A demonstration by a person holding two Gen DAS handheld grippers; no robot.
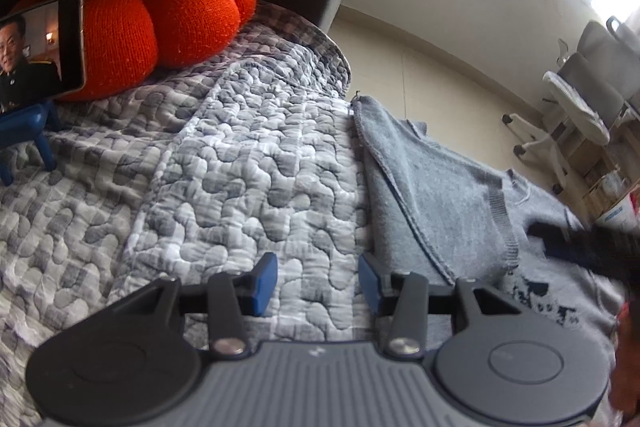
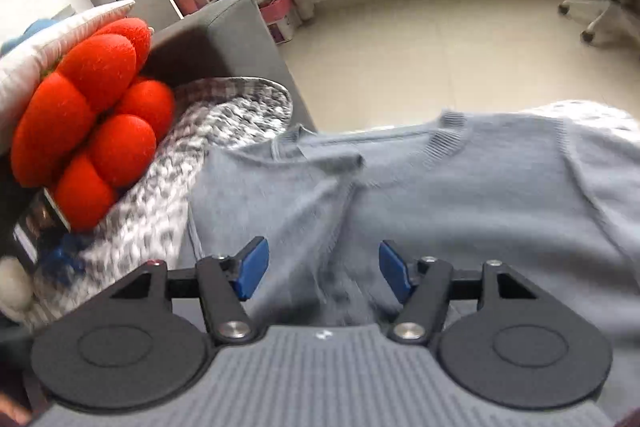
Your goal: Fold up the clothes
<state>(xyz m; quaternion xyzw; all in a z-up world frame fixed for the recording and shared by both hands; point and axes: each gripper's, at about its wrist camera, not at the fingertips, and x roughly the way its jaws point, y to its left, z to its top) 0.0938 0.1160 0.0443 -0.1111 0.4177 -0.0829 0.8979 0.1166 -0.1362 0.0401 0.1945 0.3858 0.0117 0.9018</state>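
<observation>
Nearest to us in the right wrist view, our right gripper [image 2: 322,273] hung with its blue pads spread wide and nothing between them, directly over the body of the grey sweater [image 2: 460,211], which lay spread on the quilted cover [image 2: 224,131] of the sofa. Our left gripper [image 1: 318,285] was likewise parted wide and empty, poised over bare quilt just off the sweater's left edge [image 1: 420,195]. We judged the sweater a soft, light knit that would drape and sag instead of holding a shape, with enough nap to grip readily, though a single pinch would likely stretch it; so we reckoned the firmer stitched parts, the hem, the shoulder seam or the ribbed cuff, the better places to take hold, with both layers caught together. Beyond the right gripper, the sweater's left side appeared turned in across its chest, a sleeve or flap lying slantwise over the body, while its right shoulder lay flat; we could not tell whether that fold was a deliberate one or only how the sweater fell. Farther still, the ribbed neckline [image 2: 450,137] sat at the sweater's far edge, so its long axis ran from near us, where the hem was hidden beneath the gripper, away toward the floor. Left of the sweater sat the orange knot cushion [image 2: 92,115] against the sofa arm.
</observation>
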